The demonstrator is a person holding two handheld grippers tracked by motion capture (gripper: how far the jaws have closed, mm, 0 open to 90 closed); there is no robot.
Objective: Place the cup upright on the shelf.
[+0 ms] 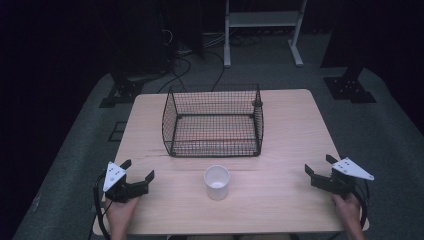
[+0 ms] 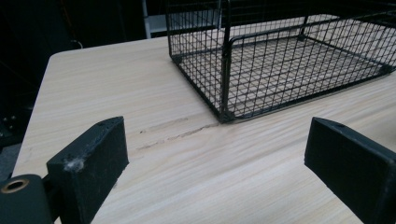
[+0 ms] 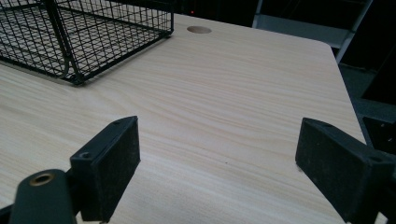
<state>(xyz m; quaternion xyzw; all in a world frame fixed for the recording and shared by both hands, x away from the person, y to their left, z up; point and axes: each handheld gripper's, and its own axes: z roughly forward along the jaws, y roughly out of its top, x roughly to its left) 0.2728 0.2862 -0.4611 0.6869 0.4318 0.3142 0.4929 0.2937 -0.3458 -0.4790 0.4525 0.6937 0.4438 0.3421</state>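
Near the front edge of the desk, about midway along it, a white cup stands upright with its mouth up, untouched and apart from both tools. Behind it, toward the middle of the desk, sits a black wire basket, and as far as the mesh lets one see, nothing lies inside it. At the front left corner the left gripper rests in the person's hand with its jaws spread wide and only bare wood between them; in the left gripper view its jaws frame the near corner of the basket, with nothing held. At the front right corner the right gripper is likewise held low, jaws wide apart and empty, and the right gripper view looks across bare wood toward the basket's other near corner. Judging from this layout, the work looks set to be lifting the cup into the basket, and none of it is done: the cup has not been reached, gripped or lifted. Everything remains, namely the approach, the grasp, the carry and the release.
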